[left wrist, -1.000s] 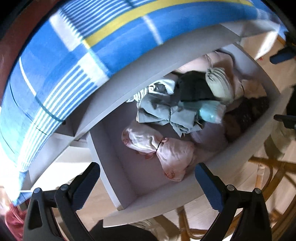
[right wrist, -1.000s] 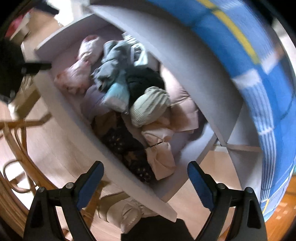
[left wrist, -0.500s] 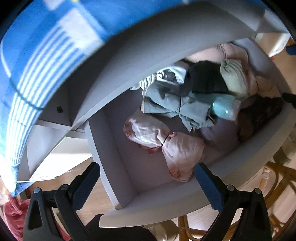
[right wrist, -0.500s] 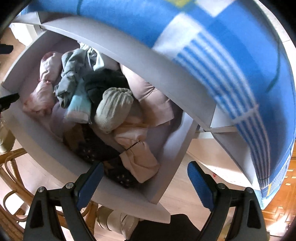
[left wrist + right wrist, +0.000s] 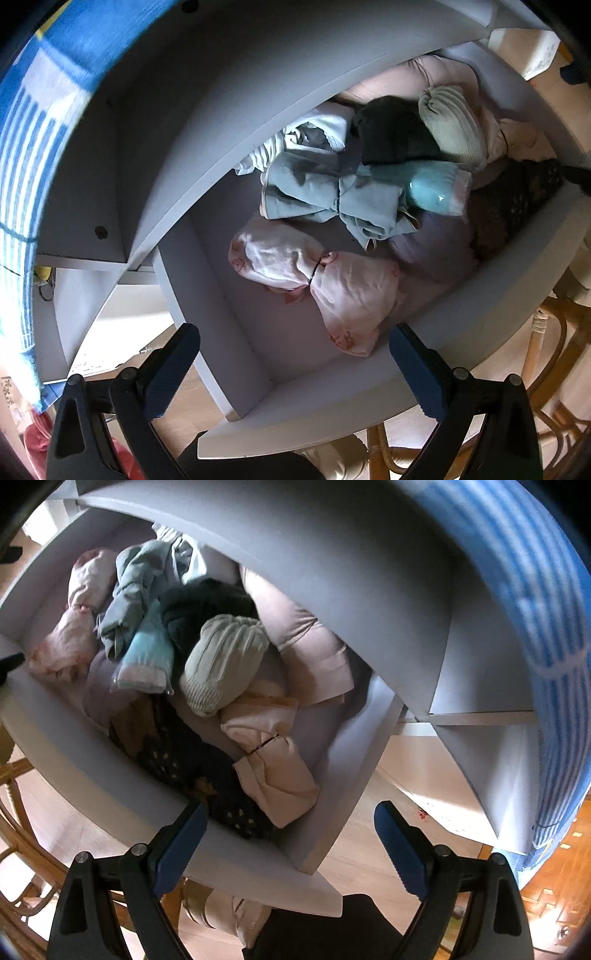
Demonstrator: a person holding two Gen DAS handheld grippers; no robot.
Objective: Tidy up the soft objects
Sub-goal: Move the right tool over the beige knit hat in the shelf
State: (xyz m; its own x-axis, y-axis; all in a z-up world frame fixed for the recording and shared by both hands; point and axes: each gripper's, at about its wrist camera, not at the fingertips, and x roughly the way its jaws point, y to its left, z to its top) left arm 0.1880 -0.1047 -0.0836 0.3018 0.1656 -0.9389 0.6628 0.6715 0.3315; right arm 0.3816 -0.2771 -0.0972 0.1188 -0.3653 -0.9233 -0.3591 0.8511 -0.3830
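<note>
Soft objects: a heap of bundled clothing inside an open grey drawer [image 5: 480,306] pulled out below a grey shelf front, comprising a pink bundle [image 5: 314,280] tied at its middle nearest the left claw [image 5: 295,363], a grey-blue bundle [image 5: 332,195], a teal roll [image 5: 432,188], a black garment [image 5: 391,129], a ribbed cream roll [image 5: 221,661], a cream-pink tied bundle [image 5: 273,760] and a dark dotted fabric [image 5: 184,757] along the drawer's front wall. Left claw: jaws spread wide, nothing between them, poised above the drawer's near corner. Right claw [image 5: 288,842]: jaws likewise wide apart and empty, above the drawer's opposite end beside the cream-pink tied bundle; a blue striped cloth [image 5: 535,590] lies on top of the furniture.
</note>
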